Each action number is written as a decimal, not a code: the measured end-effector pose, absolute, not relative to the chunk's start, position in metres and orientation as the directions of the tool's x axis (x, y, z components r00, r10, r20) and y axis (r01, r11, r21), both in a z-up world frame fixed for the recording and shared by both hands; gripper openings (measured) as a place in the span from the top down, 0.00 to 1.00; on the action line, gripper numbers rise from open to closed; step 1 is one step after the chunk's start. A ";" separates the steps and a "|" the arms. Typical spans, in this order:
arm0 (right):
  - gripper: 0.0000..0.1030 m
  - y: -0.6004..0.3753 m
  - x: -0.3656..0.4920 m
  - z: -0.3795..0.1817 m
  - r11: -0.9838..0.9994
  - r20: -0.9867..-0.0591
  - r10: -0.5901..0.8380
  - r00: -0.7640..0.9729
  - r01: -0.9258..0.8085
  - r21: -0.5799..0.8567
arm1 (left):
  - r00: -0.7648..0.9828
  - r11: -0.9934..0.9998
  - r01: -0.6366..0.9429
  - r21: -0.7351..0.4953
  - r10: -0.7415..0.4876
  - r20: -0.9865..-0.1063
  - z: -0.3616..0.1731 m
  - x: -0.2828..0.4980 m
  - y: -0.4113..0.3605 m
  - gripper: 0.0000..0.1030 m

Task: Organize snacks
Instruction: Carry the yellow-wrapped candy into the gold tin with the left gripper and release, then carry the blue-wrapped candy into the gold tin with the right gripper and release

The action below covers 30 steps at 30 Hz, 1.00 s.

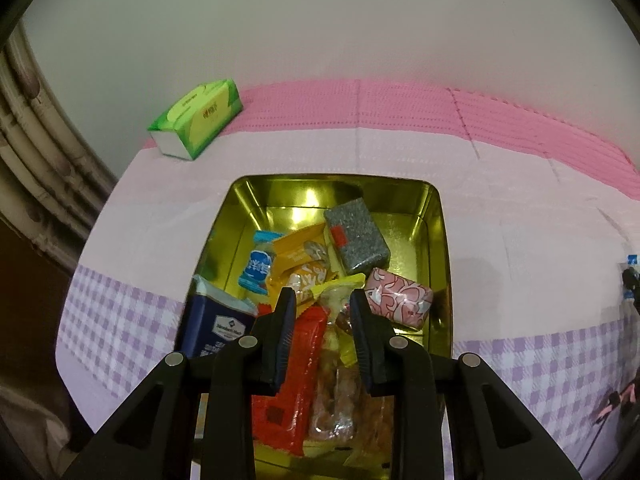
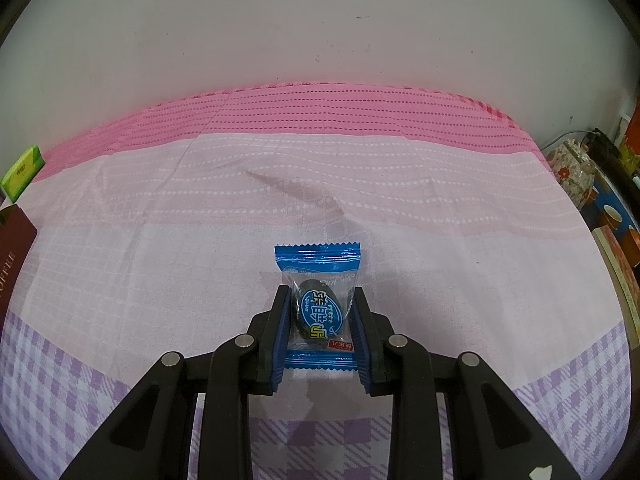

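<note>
In the left wrist view a gold tin (image 1: 438, 240) on the cloth holds several snacks: a grey packet (image 1: 356, 236), a pink patterned packet (image 1: 398, 298), a small blue packet (image 1: 258, 266), an orange packet (image 1: 298, 254), a dark blue box (image 1: 216, 326), a red bar (image 1: 298, 368) and a clear bag (image 1: 340, 380). My left gripper (image 1: 323, 300) hovers open over the tin, empty. In the right wrist view a blue candy packet (image 2: 318, 304) lies on the cloth between the fingers of my right gripper (image 2: 319, 294). The jaws stand open on either side of it.
A green tissue pack (image 1: 198, 120) lies at the table's far left by the wall. A dark red box (image 2: 14, 240) shows at the left edge of the right wrist view. A floral jar (image 2: 572, 168) and other items stand beyond the table's right edge.
</note>
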State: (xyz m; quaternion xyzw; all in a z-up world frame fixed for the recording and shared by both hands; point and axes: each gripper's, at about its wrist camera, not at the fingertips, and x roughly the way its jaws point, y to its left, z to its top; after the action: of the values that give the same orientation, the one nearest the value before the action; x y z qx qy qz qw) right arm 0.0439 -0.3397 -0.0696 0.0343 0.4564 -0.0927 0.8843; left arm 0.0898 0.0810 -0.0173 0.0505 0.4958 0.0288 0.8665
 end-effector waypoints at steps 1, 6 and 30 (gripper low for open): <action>0.74 -0.340 0.044 -0.070 0.980 -0.814 -0.133 0.566 0.195 -0.025 | 0.514 0.993 0.002 0.121 0.103 -0.852 -0.016 0.088 0.082 0.72; 0.74 -0.340 0.044 -0.071 0.981 -0.816 -0.138 0.562 0.191 -0.034 | 0.535 0.992 0.001 0.126 0.106 -0.838 -0.011 0.079 0.090 0.70; 0.75 -0.323 0.056 -0.053 0.982 -0.842 -0.144 0.520 0.180 -0.057 | 0.587 0.979 -0.034 0.202 0.183 -0.788 -0.012 0.042 0.119 0.56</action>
State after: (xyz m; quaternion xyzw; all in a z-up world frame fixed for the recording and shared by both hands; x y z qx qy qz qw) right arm 0.0563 -0.3233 -0.0529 0.0184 0.4812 -0.0931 0.8715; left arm 0.0416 0.1188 -0.0118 0.0827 0.4501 0.0610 0.8871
